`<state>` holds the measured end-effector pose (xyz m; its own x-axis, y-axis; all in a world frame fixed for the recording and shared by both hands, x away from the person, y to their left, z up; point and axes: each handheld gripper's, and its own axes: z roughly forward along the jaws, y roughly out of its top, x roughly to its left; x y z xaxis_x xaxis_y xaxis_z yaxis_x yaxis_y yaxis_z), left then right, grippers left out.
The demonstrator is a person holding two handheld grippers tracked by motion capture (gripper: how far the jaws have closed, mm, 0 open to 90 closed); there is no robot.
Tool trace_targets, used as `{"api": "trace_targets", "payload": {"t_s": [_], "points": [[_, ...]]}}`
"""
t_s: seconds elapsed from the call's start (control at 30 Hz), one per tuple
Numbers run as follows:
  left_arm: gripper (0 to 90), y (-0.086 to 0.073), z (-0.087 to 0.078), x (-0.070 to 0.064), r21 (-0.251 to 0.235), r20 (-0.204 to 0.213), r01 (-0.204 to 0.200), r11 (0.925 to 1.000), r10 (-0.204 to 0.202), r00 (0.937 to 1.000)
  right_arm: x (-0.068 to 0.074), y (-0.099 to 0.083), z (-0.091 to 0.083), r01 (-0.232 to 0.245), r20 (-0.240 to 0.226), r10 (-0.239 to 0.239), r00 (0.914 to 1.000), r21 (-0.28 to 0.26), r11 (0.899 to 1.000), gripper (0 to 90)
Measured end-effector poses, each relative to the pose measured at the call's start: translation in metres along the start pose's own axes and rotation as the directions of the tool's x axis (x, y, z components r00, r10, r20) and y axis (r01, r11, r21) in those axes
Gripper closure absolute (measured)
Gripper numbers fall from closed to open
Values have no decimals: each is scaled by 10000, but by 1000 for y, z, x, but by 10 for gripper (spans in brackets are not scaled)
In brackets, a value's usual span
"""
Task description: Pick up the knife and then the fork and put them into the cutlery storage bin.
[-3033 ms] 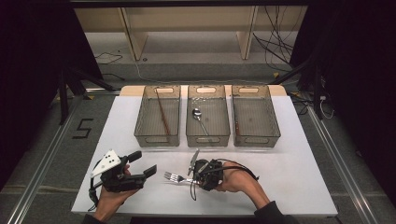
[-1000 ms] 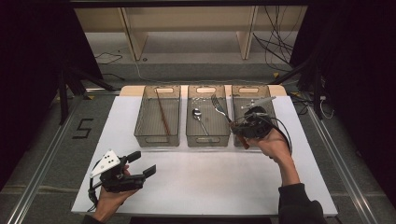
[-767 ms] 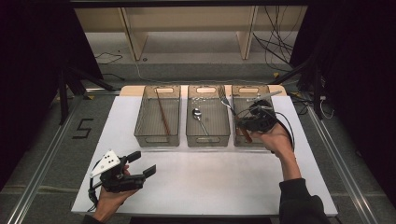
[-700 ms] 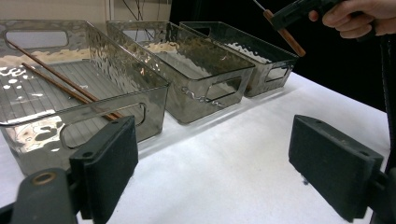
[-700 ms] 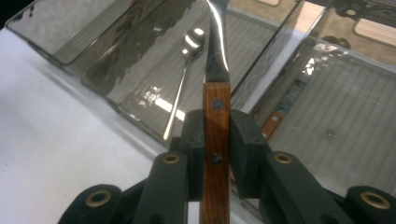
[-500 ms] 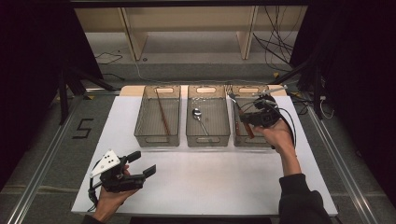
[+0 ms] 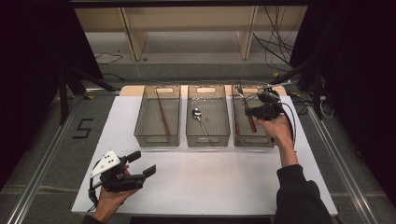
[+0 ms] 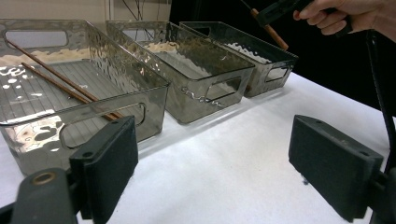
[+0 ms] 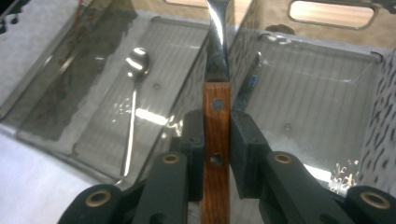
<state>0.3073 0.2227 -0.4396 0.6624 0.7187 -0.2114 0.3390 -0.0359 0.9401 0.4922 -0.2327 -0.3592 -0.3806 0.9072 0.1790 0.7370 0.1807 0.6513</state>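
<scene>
A fork with a wooden handle (image 7: pixel 251 123) hangs tilted over the right-hand clear bin (image 7: pixel 268 139), tines toward the far side. My right gripper (image 7: pixel 251 113) is shut on that handle (image 9: pixel 216 135), and the steel neck (image 9: pixel 217 42) runs up out of the right gripper view. The middle bin (image 7: pixel 208 139) holds a spoon (image 7: pixel 198 114) (image 9: pixel 135 60). A pair of brown chopsticks (image 7: pixel 162 114) (image 8: pixel 60 84) lies in the left bin (image 7: pixel 157 141). My left gripper (image 7: pixel 144 163) (image 8: pixel 219 168) rests open near the table's front left with nothing between its pads (image 8: pixel 107 163).
The three bins stand side by side across the far half of the white table (image 7: pixel 210 177). In the left gripper view the other hand (image 8: pixel 345 14) holds its gripper above the farthest bin (image 8: pixel 261 60). Shelf legs and cables lie beyond the table.
My right gripper has carried the fork from the table's front middle up and over to the right-hand bin, drifting right in the last second. The left gripper has stayed still.
</scene>
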Motion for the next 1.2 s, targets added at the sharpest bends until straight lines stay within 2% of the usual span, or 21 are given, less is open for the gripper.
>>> {"api": "trace_targets", "payload": {"t_s": [0.3,0.53,0.87,1.2], "points": [[152,0,0,0,-15,3,10,10000,-10,10000,-6,3,12,-645,360,644,9973,34,9979,771],[152,0,0,0,-19,2,-6,10000,6,10000,-10,2,20,-975,559,964,9938,171,9951,771],[152,0,0,0,-11,8,-15,10000,16,10000,-11,0,32,-1232,725,1206,9901,327,9918,770],[152,0,0,0,0,5,-36,10000,36,10000,-16,-9,42,-1582,741,1544,9852,472,9863,769]]}}
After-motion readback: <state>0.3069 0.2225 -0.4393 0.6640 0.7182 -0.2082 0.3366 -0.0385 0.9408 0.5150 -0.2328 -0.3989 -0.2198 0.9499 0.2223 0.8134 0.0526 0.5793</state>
